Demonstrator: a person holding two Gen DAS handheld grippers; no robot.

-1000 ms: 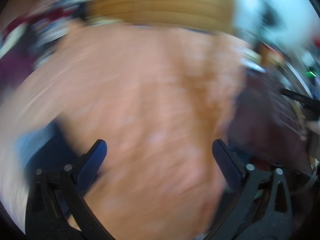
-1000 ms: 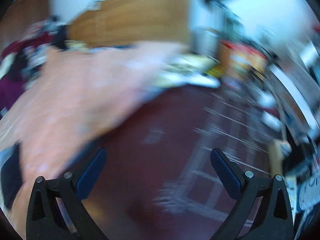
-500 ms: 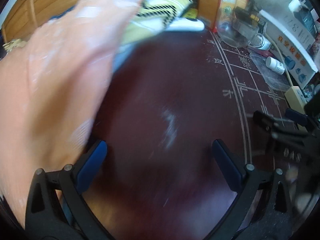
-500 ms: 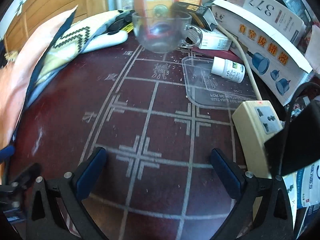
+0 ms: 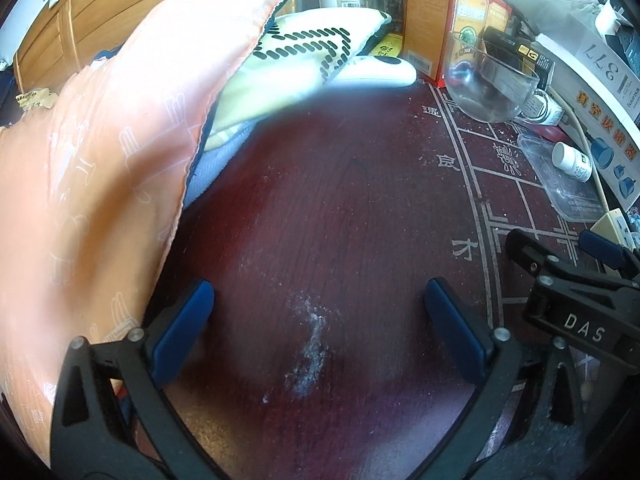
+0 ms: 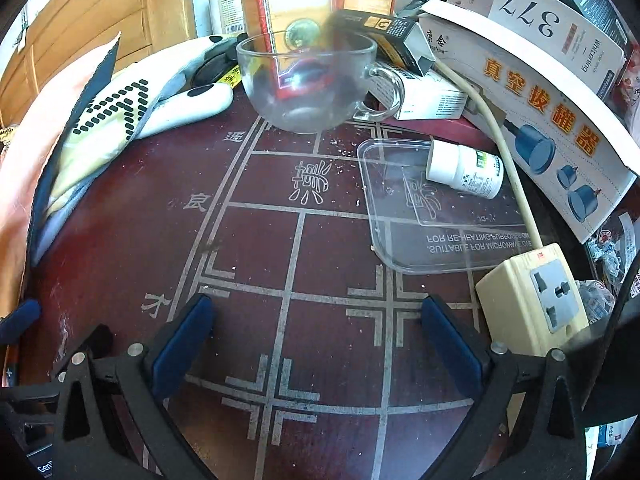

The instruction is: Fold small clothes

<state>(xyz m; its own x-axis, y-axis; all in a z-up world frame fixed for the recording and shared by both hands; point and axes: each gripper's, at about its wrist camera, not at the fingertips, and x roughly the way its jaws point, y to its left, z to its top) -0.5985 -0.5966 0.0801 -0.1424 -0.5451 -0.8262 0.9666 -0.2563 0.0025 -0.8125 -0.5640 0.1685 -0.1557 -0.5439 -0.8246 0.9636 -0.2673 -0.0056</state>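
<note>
Dark red wooden tabletop point(image 6: 256, 240) inlaid with pale grid lines, peach garment point(image 5: 100, 168) heaped along its left edge, glass mug point(image 6: 308, 80), boxes, socket block point(image 6: 536, 292) at right, wood cabinet point(image 5: 120, 16) behind, left gripper point(image 5: 320, 332) and right gripper point(image 6: 316, 340) both spread wide, holding nothing.
</note>
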